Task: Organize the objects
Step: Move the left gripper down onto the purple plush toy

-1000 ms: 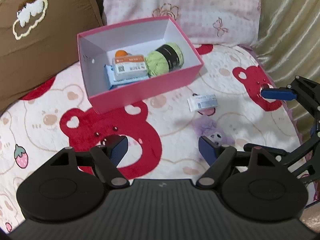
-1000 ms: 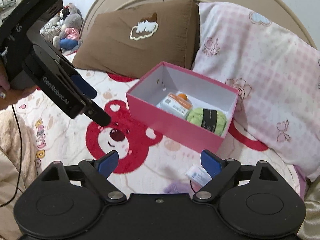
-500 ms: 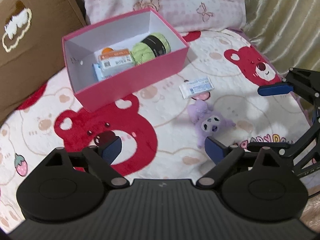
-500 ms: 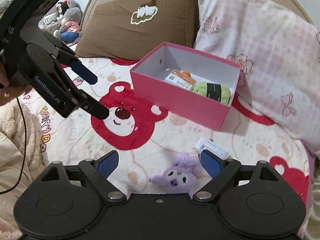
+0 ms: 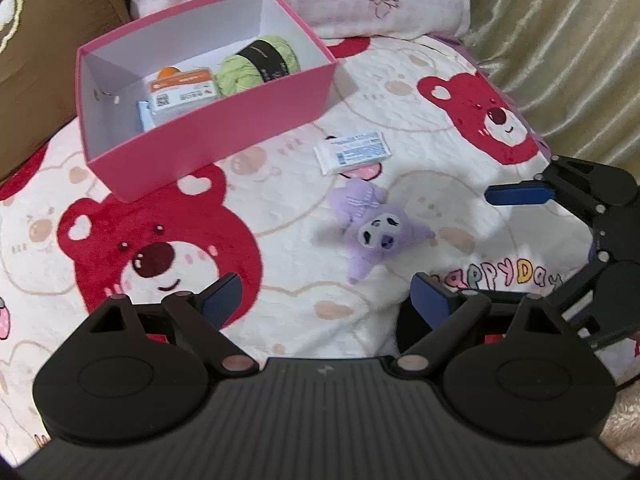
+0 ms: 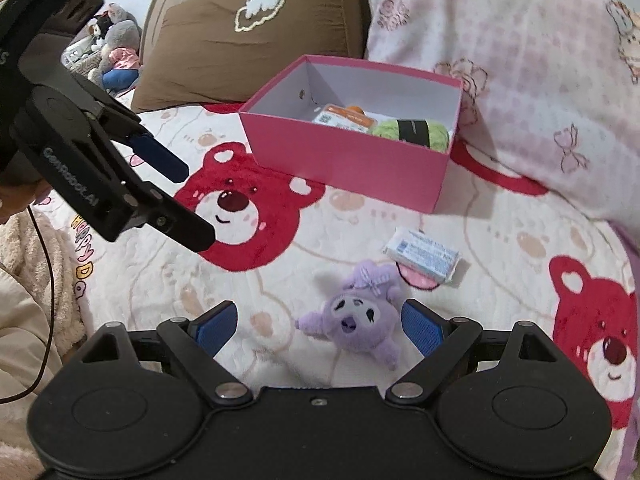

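Observation:
A pink box [image 5: 208, 136] [image 6: 344, 160] stands open on the bear-print blanket [image 5: 500, 120]. Inside lie a green yarn ball [image 5: 260, 64] [image 6: 412, 132], an orange-and-white packet [image 5: 182, 90] [image 6: 344, 118] and a blue packet [image 5: 144, 116]. A white packet [image 5: 352, 152] [image 6: 424, 254] lies on the blanket in front of the box. A purple plush toy [image 5: 376, 232] [image 6: 356, 320] lies nearer still. My right gripper [image 6: 320, 326] hangs open just above the plush, which sits close to its right finger. My left gripper [image 5: 326, 296] [image 6: 192, 204] is open over the blanket, left of the plush, with nothing between its fingers.
A brown pillow [image 6: 248, 36] and a pink checked pillow [image 6: 520, 60] lean behind the box. A pale gold curtain [image 5: 560, 40] hangs along the bed's right side. Stuffed toys [image 6: 112, 48] sit beyond the bed's far left. A person's fuzzy sleeve [image 6: 24, 280] is at the left.
Both grippers have come down and nearer to the blanket, and the purple plush has come into both views. The left gripper's jaws stand wider than a second ago.

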### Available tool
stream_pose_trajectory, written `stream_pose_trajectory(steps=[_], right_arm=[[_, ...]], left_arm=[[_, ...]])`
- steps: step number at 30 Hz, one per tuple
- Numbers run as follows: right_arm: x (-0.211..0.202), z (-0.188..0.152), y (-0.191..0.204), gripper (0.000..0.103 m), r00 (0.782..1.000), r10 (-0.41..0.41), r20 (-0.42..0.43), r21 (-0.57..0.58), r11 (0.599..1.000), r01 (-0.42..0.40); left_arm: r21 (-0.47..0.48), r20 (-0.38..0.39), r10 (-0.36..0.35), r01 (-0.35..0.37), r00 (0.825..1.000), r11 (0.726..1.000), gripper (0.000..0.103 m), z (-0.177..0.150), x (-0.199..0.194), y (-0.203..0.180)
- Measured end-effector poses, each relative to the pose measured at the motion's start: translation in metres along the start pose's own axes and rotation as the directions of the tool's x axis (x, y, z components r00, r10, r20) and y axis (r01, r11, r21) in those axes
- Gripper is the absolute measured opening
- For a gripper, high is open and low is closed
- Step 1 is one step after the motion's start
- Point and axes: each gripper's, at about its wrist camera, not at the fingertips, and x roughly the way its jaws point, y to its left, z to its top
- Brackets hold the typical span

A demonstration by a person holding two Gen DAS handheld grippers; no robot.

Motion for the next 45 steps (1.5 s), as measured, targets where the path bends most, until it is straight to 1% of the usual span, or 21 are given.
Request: stream_pose_trajectory(steps=[5,8,11,13,15,16,18,20,21,25,27,30,32,34,36,39,42,44,45], right_arm=[[0.006,-0.013,-0.009,0.092,1.000,-0.002,0.007,0.040,0.999,0.002],[0.013,-0.020,-0.014,0.092,1.000,-0.004,0.021,0.044,0.999,0.003],[0.019,-0.027,-0.019,0.092,0.999,0.015,0.049,0.065,0.998,-0.018],[0.023,-0.032,-0.021,0.092,0.997,0.015,0.070,0.088,0.996,-0.021],[0.028,-0.037,-0.022,0.092,0.996,-0.011,0.087,0.095,0.995,0.003],[0.031,-0.039,-0.020,0.092,0.996,-0.032,0.088,0.087,0.996,0.024],[0.038,-0.044,-0.019,0.092,0.995,-0.055,0.086,0.066,0.997,0.050],[0.046,-0.049,-0.020,0.092,0.994,-0.063,0.088,0.062,0.996,0.058],[0.049,-0.051,-0.021,0.092,0.994,-0.063,0.090,0.067,0.996,0.057],[0.064,-0.060,-0.027,0.092,0.992,-0.058,0.110,0.102,0.994,0.046],[0.071,-0.063,-0.027,0.092,0.991,-0.054,0.120,0.113,0.993,0.040],[0.080,-0.066,-0.022,0.092,0.993,-0.054,0.108,0.126,0.991,0.040],[0.086,-0.068,-0.016,0.092,0.994,-0.049,0.095,0.101,0.994,0.039],[0.087,-0.068,-0.010,0.092,0.992,-0.071,0.105,0.073,0.995,0.063],[0.089,-0.068,-0.007,0.092,0.988,-0.096,0.120,0.054,0.995,0.090],[0.094,-0.068,-0.006,0.092,0.988,-0.107,0.111,0.018,0.994,0.105],[0.102,-0.068,-0.006,0.092,0.985,-0.136,0.110,-0.004,0.991,0.137],[0.105,-0.067,-0.006,0.091,0.985,-0.132,0.112,-0.013,0.991,0.134],[0.107,-0.067,-0.005,0.089,0.986,-0.124,0.112,-0.020,0.992,0.127]], left_arm=[[-0.011,0.014,-0.021,0.021,1.000,1.000,0.092,-0.006,0.011,-0.011],[-0.044,0.043,-0.041,0.043,0.998,0.998,0.092,-0.011,0.016,-0.015],[-0.088,0.068,-0.067,0.073,0.995,0.993,0.092,-0.015,0.024,-0.016],[-0.103,0.072,-0.071,0.079,0.995,0.992,0.089,-0.017,0.030,-0.018],[-0.108,0.079,-0.072,0.080,0.994,0.991,0.089,-0.018,0.038,-0.019],[-0.116,0.095,-0.073,0.084,0.993,0.990,0.089,-0.020,0.040,-0.018],[-0.125,0.123,-0.049,0.065,0.991,0.990,0.091,-0.022,0.045,-0.019],[-0.106,0.152,-0.009,0.026,0.988,0.994,0.091,-0.024,0.049,-0.025],[-0.103,0.164,-0.003,0.020,0.986,0.995,0.091,-0.025,0.051,-0.027],[-0.111,0.179,-0.020,0.040,0.984,0.993,0.091,-0.027,0.063,-0.031],[-0.116,0.184,-0.012,0.034,0.983,0.993,0.091,-0.028,0.072,-0.033],[-0.125,0.211,-0.004,0.031,0.978,0.992,0.091,-0.031,0.082,-0.033],[-0.127,0.228,-0.019,0.049,0.974,0.991,0.091,-0.032,0.088,-0.032],[-0.148,0.238,-0.028,0.064,0.971,0.987,0.090,-0.033,0.094,-0.028],[-0.176,0.224,-0.032,0.073,0.974,0.982,0.090,-0.034,0.101,-0.026],[-0.209,0.232,-0.021,0.071,0.973,0.975,0.089,-0.036,0.109,-0.025],[-0.234,0.244,-0.017,0.076,0.970,0.969,0.088,-0.038,0.117,-0.024],[-0.254,0.253,-0.004,0.070,0.967,0.965,0.088,-0.039,0.122,-0.022],[-0.266,0.254,0.004,0.066,0.967,0.962,0.088,-0.040,0.124,-0.021]])
